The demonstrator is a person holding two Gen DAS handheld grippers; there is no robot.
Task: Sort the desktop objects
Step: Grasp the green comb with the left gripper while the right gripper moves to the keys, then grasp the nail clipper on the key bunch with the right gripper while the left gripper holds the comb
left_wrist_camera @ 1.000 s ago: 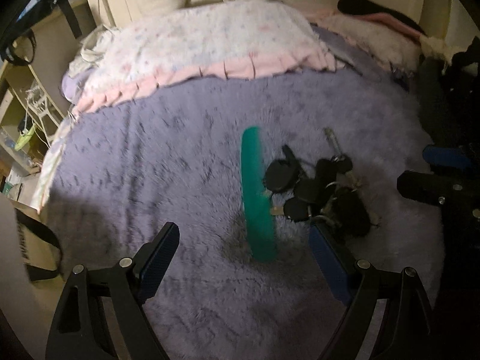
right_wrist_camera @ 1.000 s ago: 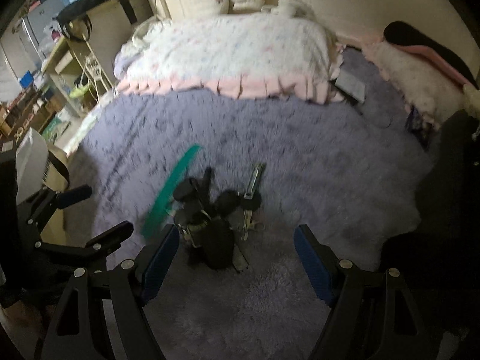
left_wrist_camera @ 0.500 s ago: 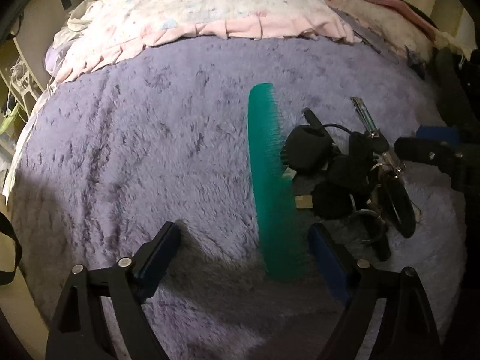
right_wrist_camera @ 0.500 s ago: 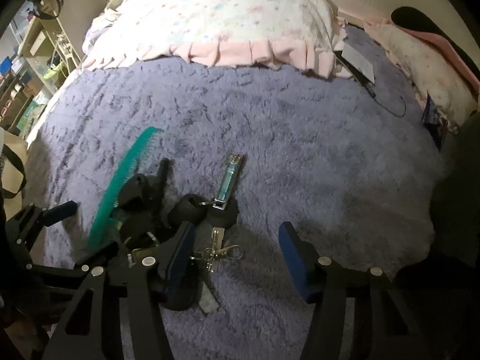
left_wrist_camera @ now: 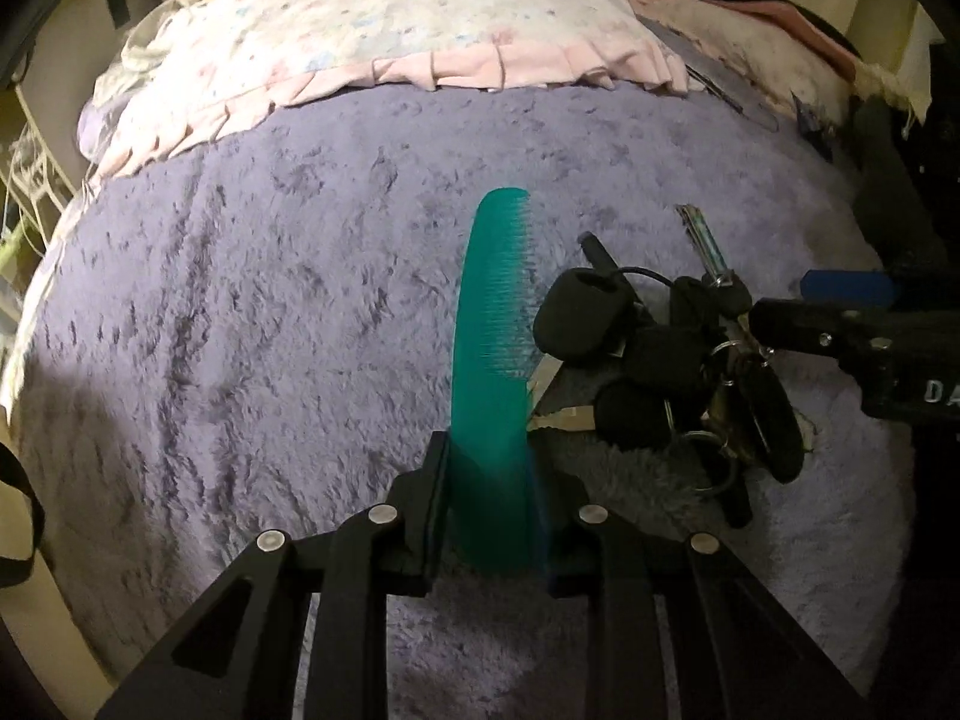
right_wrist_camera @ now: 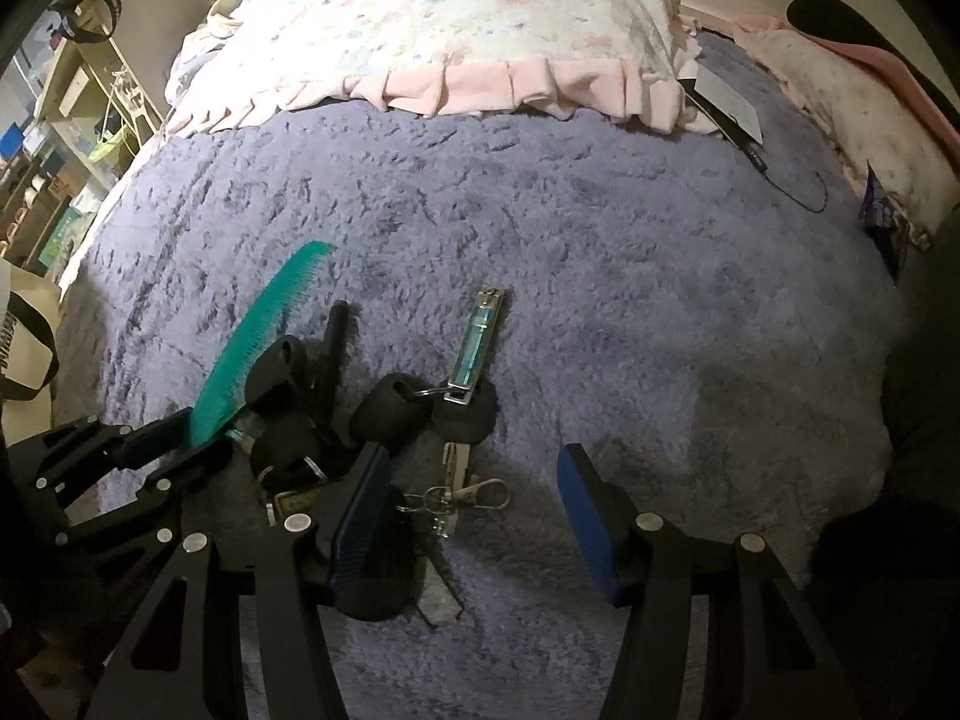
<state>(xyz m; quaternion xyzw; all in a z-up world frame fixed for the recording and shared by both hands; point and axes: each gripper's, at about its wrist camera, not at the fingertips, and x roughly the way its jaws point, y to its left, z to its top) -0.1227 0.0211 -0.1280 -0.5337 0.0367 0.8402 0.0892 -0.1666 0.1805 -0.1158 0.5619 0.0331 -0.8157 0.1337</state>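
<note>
- Left tool [left_wrist_camera: 489, 501]: we have it clamped on the near end of the green comb [left_wrist_camera: 489, 330], its jaws having just closed onto it. The comb lies on the purple blanket [left_wrist_camera: 240, 360], just left of the key bunch, touching or nearly so.
- Right tool [right_wrist_camera: 474, 516]: our jaws stand part open over the near edge of the key bunch [right_wrist_camera: 336, 414], pressing on nothing. The left pad lies against the dark fobs; the right pad is over bare blanket.
- Beyond the key bunch, the nail clipper [right_wrist_camera: 477, 339] on its ring points away from us.
- Farther off, past the key bunch, lies the floral quilt [right_wrist_camera: 480, 18] on the bed.
- We judge the sorting barely begun: the comb is gripped but not lifted clear, the keys are unheld, and we see no place to sort them into.
</note>
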